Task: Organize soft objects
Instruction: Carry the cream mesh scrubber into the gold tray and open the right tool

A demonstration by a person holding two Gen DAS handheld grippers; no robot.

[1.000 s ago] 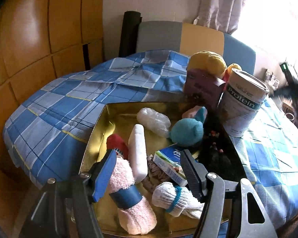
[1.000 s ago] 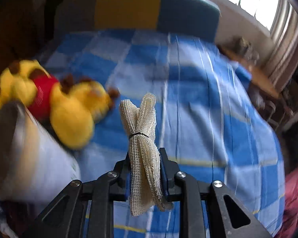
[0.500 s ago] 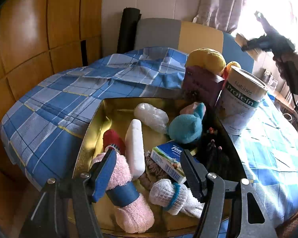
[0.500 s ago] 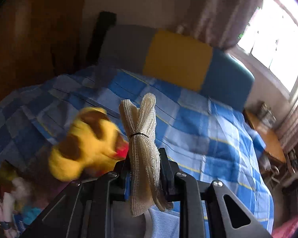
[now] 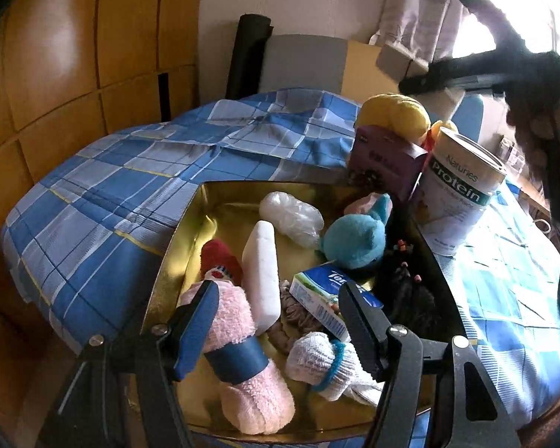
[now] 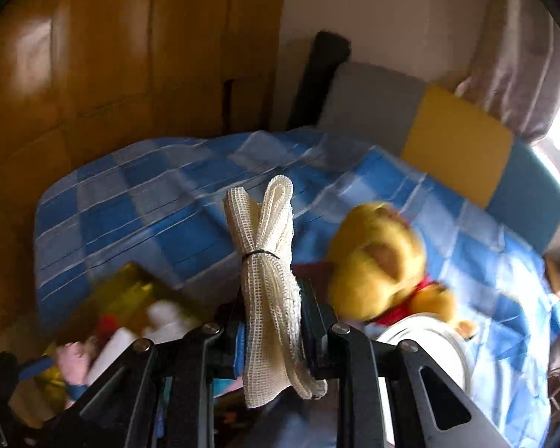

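Item: cream mesh cloth bundle (image 6: 268,283), clamped in my right tongs (image 6: 272,330), now swung over toward the gold tray (image 5: 190,231). Left tongs (image 5: 280,321) half-wide, empty. Drop probably next.

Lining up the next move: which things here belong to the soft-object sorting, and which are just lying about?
Job: mesh bundle clamped in right gripper; gold tray with pink towel roll, teal plush, white sock; yellow bear.
Bystanders: protein can, purple box.

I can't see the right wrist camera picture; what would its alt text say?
The right gripper is clamped on a rolled cream mesh cloth tied with a thin black band, held above a bed with a blue checked cover. Behind it lies a blurred yellow plush bear; a gold tray of soft items sits lower left.
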